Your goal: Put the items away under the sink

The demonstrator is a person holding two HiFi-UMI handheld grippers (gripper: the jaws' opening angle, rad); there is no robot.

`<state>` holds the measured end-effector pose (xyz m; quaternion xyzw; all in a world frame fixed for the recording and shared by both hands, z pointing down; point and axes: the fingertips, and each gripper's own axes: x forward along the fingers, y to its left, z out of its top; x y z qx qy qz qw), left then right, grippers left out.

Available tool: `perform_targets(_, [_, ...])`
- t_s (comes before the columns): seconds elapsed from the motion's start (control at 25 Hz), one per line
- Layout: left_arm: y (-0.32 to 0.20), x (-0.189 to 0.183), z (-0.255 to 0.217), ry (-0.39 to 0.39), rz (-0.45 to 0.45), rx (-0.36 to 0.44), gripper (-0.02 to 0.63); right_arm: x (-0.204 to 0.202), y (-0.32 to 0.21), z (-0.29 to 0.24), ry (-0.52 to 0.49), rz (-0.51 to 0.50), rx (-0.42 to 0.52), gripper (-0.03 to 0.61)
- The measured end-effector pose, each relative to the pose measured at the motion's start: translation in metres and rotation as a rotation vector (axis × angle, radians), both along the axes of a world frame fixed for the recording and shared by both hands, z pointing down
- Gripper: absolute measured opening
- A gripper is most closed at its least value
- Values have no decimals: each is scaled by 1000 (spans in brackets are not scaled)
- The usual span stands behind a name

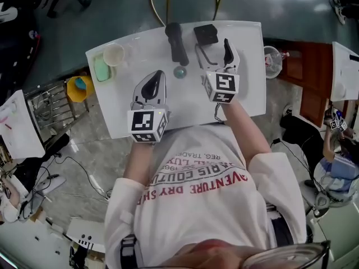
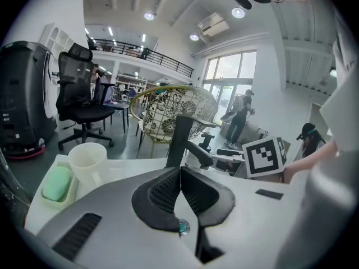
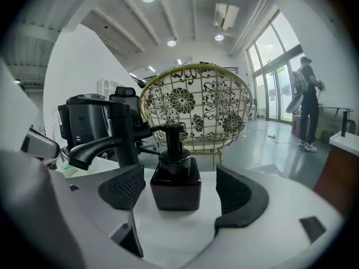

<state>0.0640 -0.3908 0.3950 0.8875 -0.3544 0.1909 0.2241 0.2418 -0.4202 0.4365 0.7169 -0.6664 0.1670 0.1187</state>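
A white sink counter [image 1: 247,83] carries a black faucet [image 1: 176,42], a dark square soap dispenser [image 1: 206,33], a cream cup [image 1: 114,54] and a green soap bar in a dish [image 1: 101,69]. My left gripper [image 1: 155,80] hovers over the counter's near left part, shut with nothing between its pads [image 2: 180,172]; the faucet [image 2: 180,139] stands beyond it, the cup [image 2: 87,158] and soap bar [image 2: 57,184] to its left. My right gripper [image 1: 216,52] is open just short of the dispenser [image 3: 175,184], which stands ahead between the spread jaws, untouched by the pads [image 3: 126,186].
A round drain [image 1: 179,72] sits mid-counter. A wicker chair [image 3: 196,105] stands behind the counter and an office chair [image 2: 84,102] farther left. A yellow bucket [image 1: 78,87] is on the floor at left, a wooden cabinet [image 1: 303,66] at right. A person [image 3: 308,102] stands by the windows.
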Motion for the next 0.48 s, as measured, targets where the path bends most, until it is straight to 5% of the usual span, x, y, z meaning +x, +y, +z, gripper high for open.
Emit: perform_targets(0.48, [-16,4,27,-20,-31,-50,23,-3,-37,41,0,-43,-51,390])
